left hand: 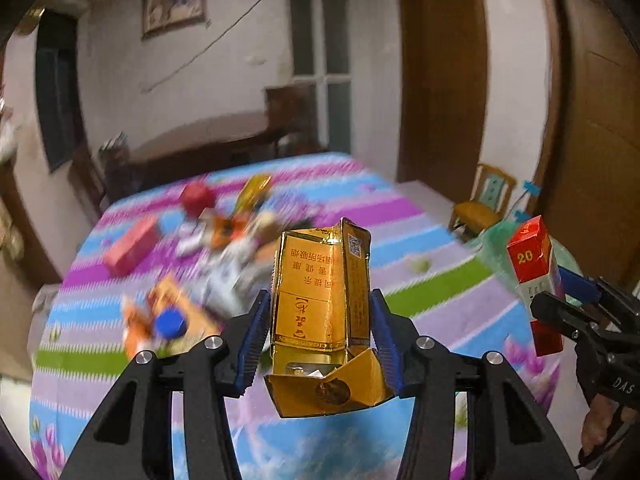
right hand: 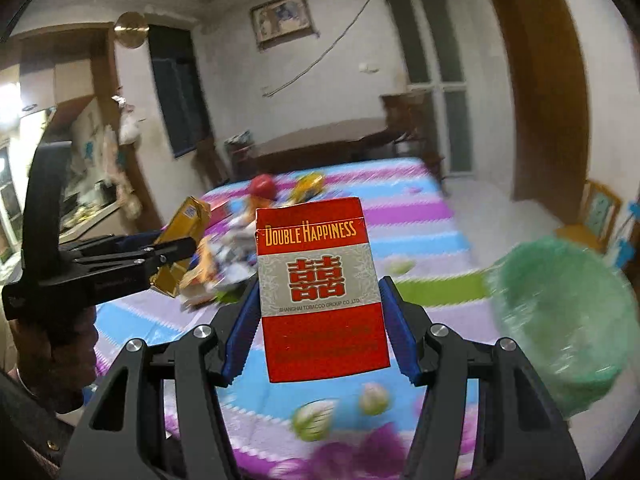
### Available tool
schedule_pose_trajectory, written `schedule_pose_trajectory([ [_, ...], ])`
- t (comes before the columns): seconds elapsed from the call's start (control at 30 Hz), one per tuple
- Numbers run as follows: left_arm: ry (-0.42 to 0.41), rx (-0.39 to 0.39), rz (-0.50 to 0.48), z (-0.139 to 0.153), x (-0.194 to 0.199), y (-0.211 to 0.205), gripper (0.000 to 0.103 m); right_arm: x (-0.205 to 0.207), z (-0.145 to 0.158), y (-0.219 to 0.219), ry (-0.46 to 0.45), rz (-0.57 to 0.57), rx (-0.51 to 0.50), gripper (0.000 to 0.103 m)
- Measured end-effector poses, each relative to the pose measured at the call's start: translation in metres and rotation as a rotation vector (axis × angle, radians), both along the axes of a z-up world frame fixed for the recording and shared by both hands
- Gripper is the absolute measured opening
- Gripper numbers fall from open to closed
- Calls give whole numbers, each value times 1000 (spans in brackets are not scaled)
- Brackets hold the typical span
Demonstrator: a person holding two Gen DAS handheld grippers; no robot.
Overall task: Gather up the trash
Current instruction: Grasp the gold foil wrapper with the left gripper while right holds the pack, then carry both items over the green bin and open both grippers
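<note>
A: What does the left gripper [left hand: 320,312] hold?

B: A gold pack [left hand: 320,304]. It stands upright between the blue pads [left hand: 256,340], one on each side, pressing on its narrow sides. The jaws stand about half open, the width of the pack. Its flap at the near end hangs open.

A: And the right gripper [right hand: 320,320]?

B: A red pack [right hand: 320,292], printed "Double Happiness", upright, face to the camera. The pads [right hand: 400,332] clamp its two edges. Those jaws are about half open as well.

A: Are both packs off the table?

B: Yes, both are held above the table [left hand: 440,320], which has a striped cloth in pink, blue, purple and green.

A: Can each gripper be seen from the other side?

B: In the left view the red pack shows at the right edge, with the right gripper's black frame under it. In the right view the gold pack shows at the left, tilted, in the left gripper, with a hand [right hand: 68,344] below.

A: What else lies on the table?

B: A heap of trash [left hand: 224,248] in the middle, blurred: a red box [left hand: 132,246], a blue cap [left hand: 170,324], perhaps some wrappers. I cannot tell them apart well.

A: And the green thing?

B: A green basin [right hand: 568,320] at the right edge of the table, near the red pack.
</note>
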State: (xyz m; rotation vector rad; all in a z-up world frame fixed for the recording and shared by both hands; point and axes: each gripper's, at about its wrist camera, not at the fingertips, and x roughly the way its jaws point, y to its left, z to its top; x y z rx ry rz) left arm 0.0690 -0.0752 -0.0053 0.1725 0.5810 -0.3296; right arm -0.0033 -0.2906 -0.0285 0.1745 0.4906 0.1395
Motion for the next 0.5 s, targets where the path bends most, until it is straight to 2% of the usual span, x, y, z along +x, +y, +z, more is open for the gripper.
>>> schedule_pose_trajectory([
  [0.27, -57, -12, -192, 35, 28, -107, 51, -5, 35, -91, 56, -237, -73, 56],
  [0.5, -83, 32, -327, 42, 49, -210, 51, -5, 46, -168, 138, -387, -58, 56],
])
